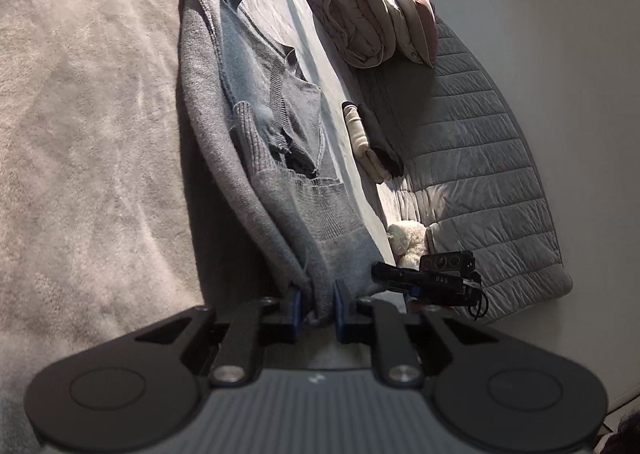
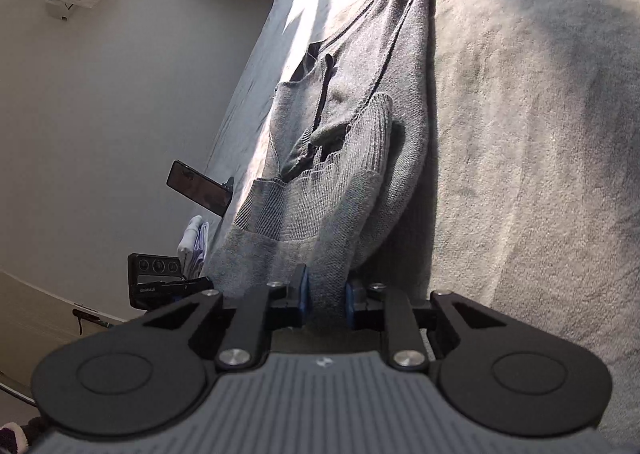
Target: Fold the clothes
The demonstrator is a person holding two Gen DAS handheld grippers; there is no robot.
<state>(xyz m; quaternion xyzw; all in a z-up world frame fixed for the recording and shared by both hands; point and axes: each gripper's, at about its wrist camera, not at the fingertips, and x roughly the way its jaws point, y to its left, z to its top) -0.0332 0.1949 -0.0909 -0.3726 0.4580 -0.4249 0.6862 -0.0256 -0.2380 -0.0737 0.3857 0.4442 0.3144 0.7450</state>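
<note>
Grey knit is pinched in both tongs — left gripper (image 1: 317, 304) pressed together on a bunched edge of the sweater (image 1: 256, 126), right gripper (image 2: 326, 300) clamped on the same sweater's near edge, blue pads tight against the fabric on each side. Both grips sit at the sweater's near end, apparently the hem side, though I can't tell exactly which edge.

Outward: the sweater stretches away from the tongs along the bed, lying on a fuzzy beige blanket (image 1: 88, 134). Sleeves look already folded in across the body — a ribbed cuff (image 2: 376, 126) rests on top near the middle. Far end with the collar lies flat.

Progress, judged: side and sleeve folds look done; the lengthwise fold is left — near end likely has to be carried over toward the collar, then smoothed.

Beyond the sweater: small stack of folded clothes (image 1: 374, 142) on the bed's far side, so some items seem finished. Rolled duvet (image 1: 356, 10) and pillow (image 1: 412, 6) at the head, quilted mat (image 1: 492, 158) on the floor, plush toy (image 1: 406, 240) beside it, phone (image 2: 199, 192) propped by the bed edge.
</note>
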